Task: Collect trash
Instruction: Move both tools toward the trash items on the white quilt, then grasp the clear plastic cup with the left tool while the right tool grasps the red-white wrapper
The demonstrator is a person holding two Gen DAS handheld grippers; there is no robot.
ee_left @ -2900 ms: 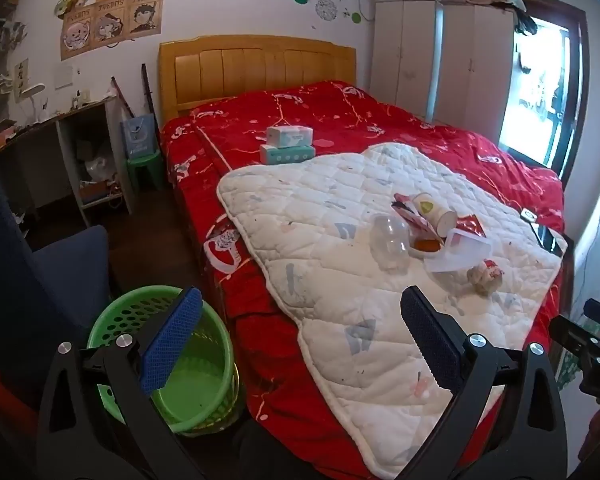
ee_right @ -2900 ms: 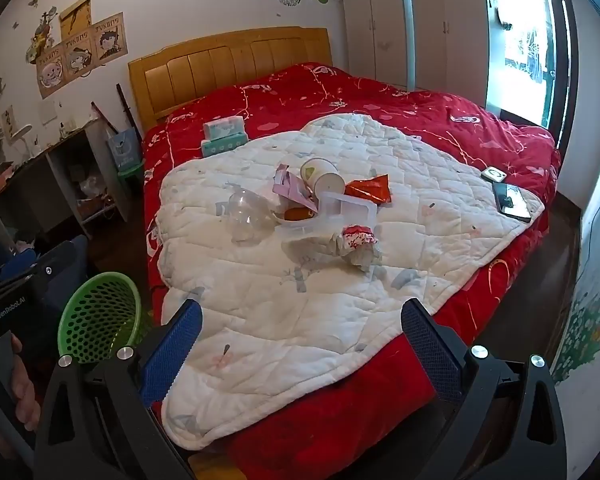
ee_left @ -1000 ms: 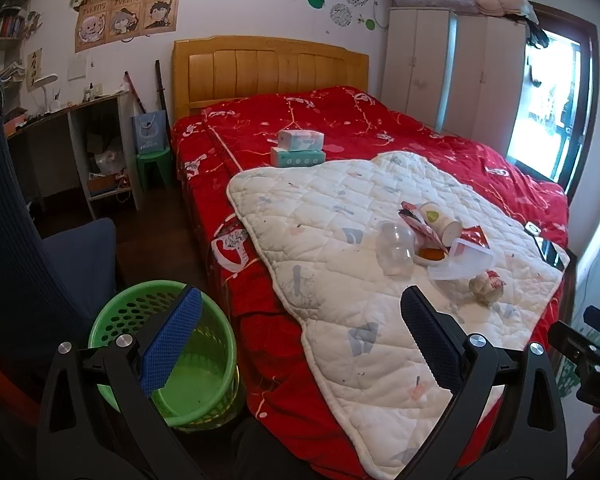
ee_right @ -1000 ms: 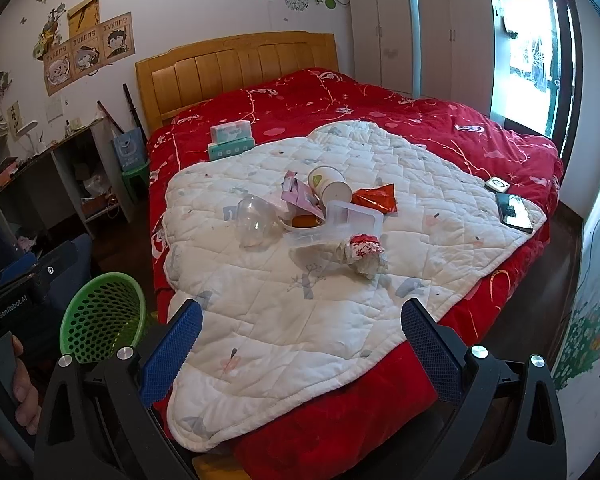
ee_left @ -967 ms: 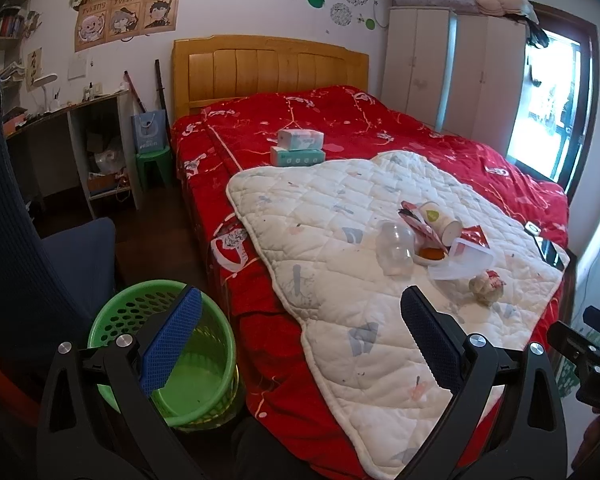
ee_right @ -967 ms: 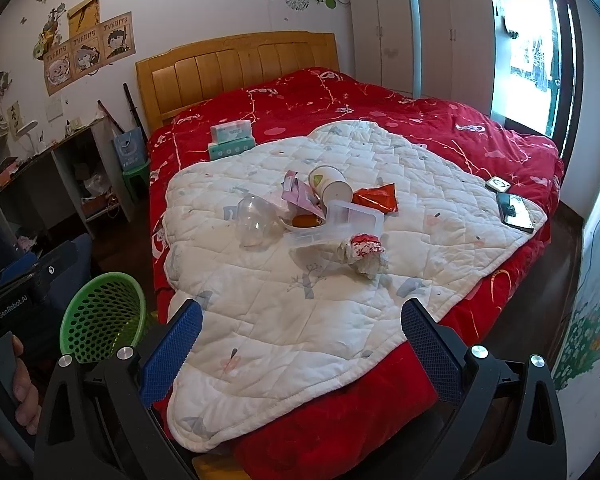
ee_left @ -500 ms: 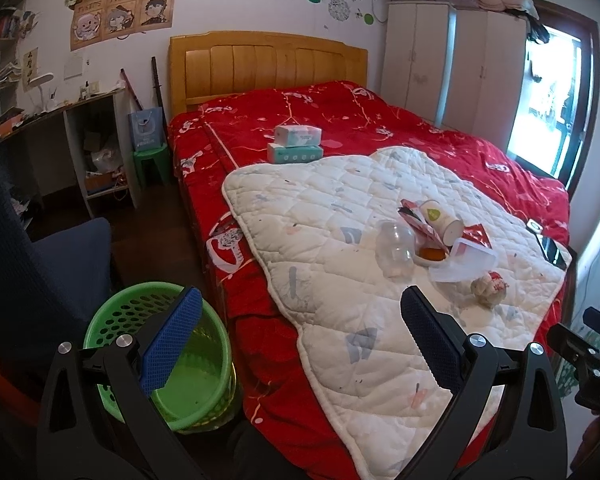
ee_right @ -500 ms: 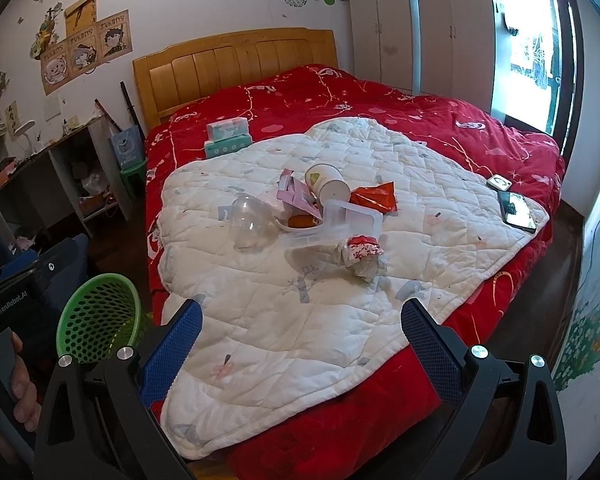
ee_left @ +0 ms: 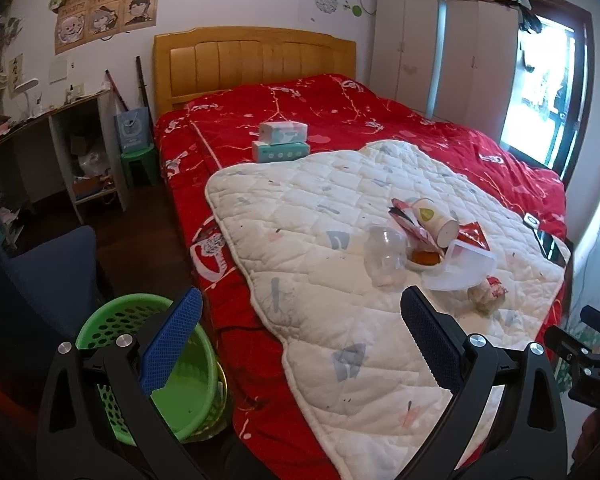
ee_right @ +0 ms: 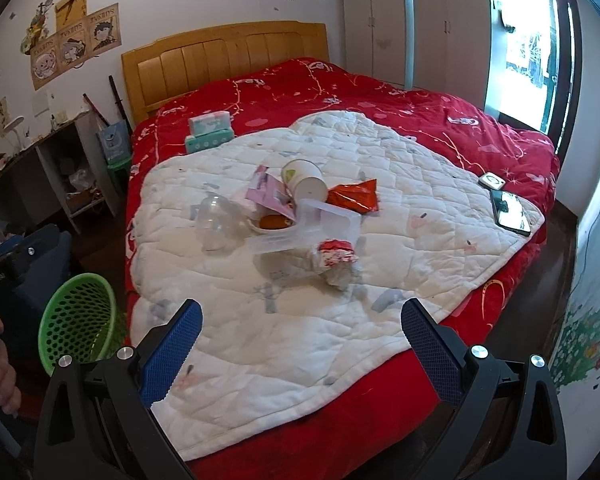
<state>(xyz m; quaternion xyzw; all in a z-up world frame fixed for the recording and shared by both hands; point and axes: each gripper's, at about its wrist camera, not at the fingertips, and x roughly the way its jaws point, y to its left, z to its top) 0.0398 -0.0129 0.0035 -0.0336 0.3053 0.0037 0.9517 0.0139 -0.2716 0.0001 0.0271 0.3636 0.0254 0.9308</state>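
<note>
A pile of trash lies on the white quilt (ee_right: 284,320) on the red bed: a clear plastic bottle (ee_right: 216,220), a paper cup (ee_right: 306,184), a pink wrapper (ee_right: 268,194), a red snack bag (ee_right: 356,198), a clear plastic box (ee_right: 308,232) and a crumpled red-and-white wad (ee_right: 336,260). The pile also shows in the left wrist view, with the bottle (ee_left: 386,256) and the cup (ee_left: 436,220). A green basket (ee_left: 156,368) stands on the floor at the bed's left side, seen too in the right wrist view (ee_right: 80,320). My left gripper (ee_left: 300,336) is open and empty, above the bed's edge. My right gripper (ee_right: 300,336) is open and empty, short of the pile.
Two tissue boxes (ee_right: 210,130) are stacked on the red cover near the wooden headboard (ee_right: 224,60). A phone (ee_right: 510,212) and a small white device (ee_right: 492,180) lie at the quilt's right edge. A dark blue chair (ee_left: 48,272) stands left of the basket. A desk (ee_left: 52,152) lines the left wall.
Both grippers have moved slightly closer to the bed; the trash pile looks a little larger. Both stay open and empty. Nothing on the bed has moved.
</note>
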